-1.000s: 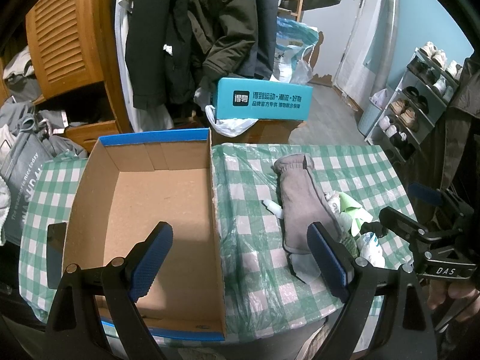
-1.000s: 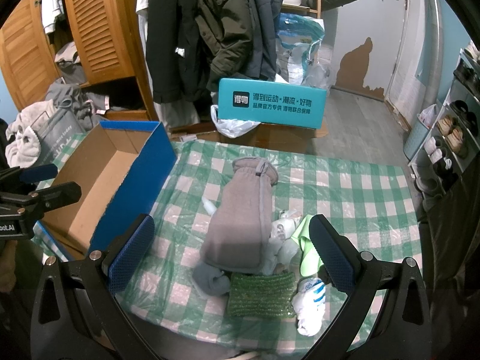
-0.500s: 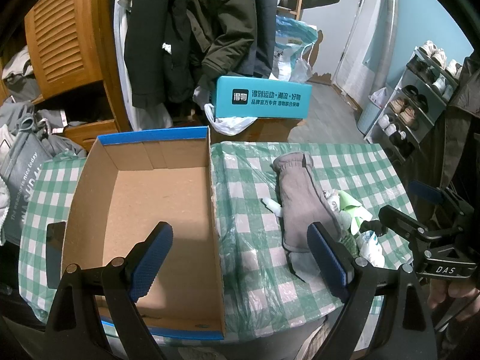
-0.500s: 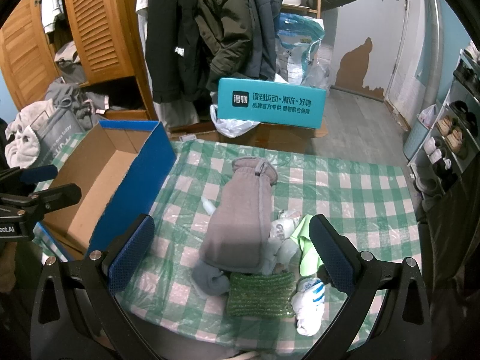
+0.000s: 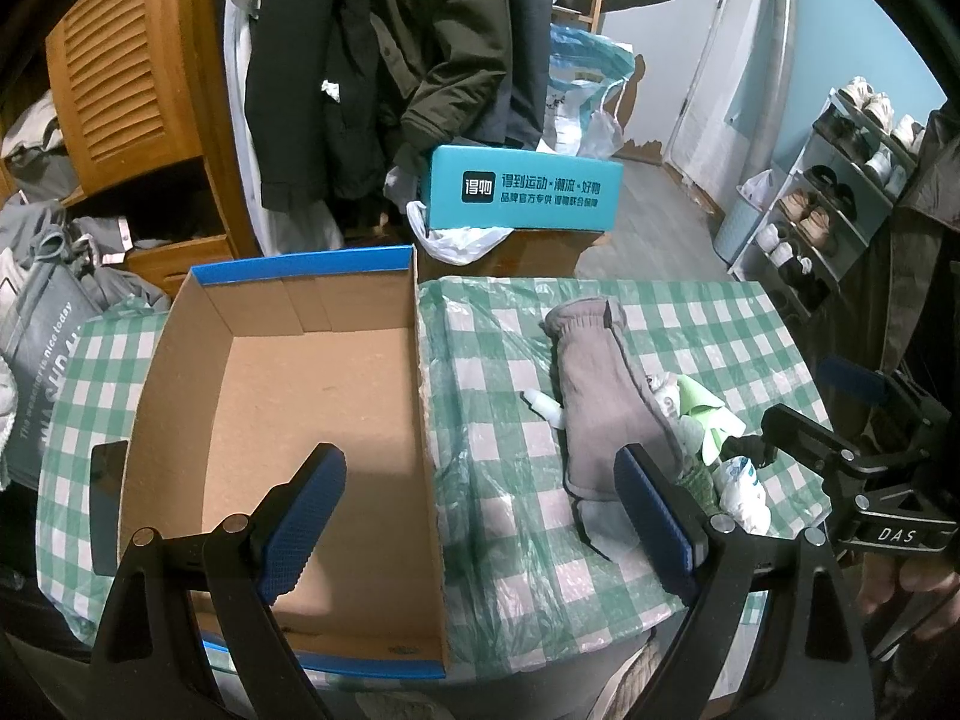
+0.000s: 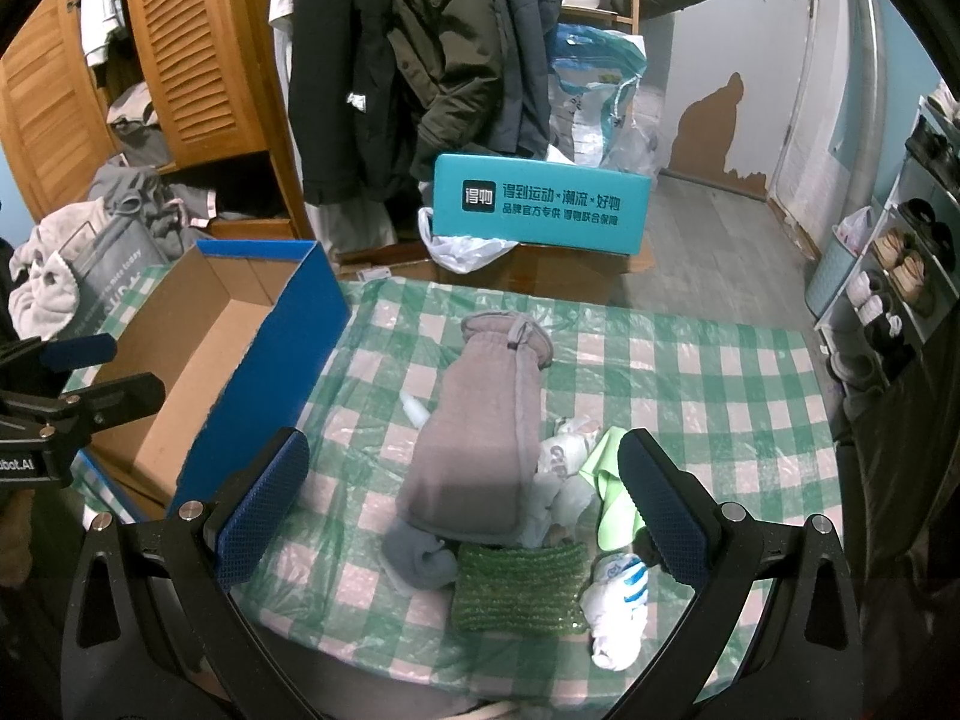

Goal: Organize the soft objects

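Soft things lie in 1 heap on the checked counter [image 6: 690, 360], none yet in the box: a long grey glove [image 6: 480, 420] draped on top, a rolled grey sock [image 6: 420, 558] at its near end, a green knitted cloth [image 6: 519, 588] beside that, a white sock with blue stripes [image 6: 618, 600] at the near right, and a pale green cloth [image 6: 612, 492] tucked among white bits I cannot name. The cardboard box [image 5: 300, 420] sits to the left of the heap, open-topped and bare inside, close enough, I judge, that each piece needs only a short carry over its wall.

My right gripper [image 6: 462, 504] hovers above the heap with its jaws spread wide, holding nothing; the glove sits between them, so I take it as the likely first pick. My left gripper [image 5: 474, 516] hangs over the box's right wall, jaws just as wide and empty, 1 pad over the box floor and 1 over the glove's near end. The glove overlaps several pieces, so lifting it may drag them.
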Motion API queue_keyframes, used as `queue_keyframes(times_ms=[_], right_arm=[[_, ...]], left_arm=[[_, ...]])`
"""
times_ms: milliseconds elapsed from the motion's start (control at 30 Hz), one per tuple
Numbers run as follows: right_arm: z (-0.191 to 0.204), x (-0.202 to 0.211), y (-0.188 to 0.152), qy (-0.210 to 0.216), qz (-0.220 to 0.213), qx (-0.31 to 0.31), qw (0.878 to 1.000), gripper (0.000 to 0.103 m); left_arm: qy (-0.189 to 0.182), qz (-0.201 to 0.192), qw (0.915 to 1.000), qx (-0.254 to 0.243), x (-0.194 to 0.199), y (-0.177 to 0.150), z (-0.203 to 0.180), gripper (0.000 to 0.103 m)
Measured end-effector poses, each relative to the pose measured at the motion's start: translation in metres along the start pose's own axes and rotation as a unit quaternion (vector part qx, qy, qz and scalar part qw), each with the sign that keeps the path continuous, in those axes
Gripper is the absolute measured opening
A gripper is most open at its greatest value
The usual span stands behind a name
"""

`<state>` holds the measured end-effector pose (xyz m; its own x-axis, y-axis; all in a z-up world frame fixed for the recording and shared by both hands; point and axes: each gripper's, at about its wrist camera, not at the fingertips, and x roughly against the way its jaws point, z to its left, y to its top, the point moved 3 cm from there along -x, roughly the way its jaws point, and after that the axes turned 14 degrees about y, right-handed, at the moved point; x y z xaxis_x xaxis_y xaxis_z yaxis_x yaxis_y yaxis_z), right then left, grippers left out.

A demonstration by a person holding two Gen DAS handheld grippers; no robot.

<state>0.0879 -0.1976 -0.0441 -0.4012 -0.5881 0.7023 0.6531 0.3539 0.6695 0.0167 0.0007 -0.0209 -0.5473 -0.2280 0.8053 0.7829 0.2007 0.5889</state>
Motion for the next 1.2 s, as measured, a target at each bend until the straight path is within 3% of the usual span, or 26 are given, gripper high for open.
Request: queue_keyframes(times_ms=[667, 1200], right_arm=[[-0.016, 0.006, -0.008, -0.011, 0.002, -0.006, 1.000, 0.101], [-0.074, 0.008, -0.033, -0.041, 0.023, -0.050, 0.998, 0.101]], left_arm=[[-0.001, 0.010, 0.9999, -0.005, -0.001, -0.009, -0.004, 0.092], [-0.023, 0.078, 0.9955, -0.048, -0.033, -0.014, -0.055, 0.092]])
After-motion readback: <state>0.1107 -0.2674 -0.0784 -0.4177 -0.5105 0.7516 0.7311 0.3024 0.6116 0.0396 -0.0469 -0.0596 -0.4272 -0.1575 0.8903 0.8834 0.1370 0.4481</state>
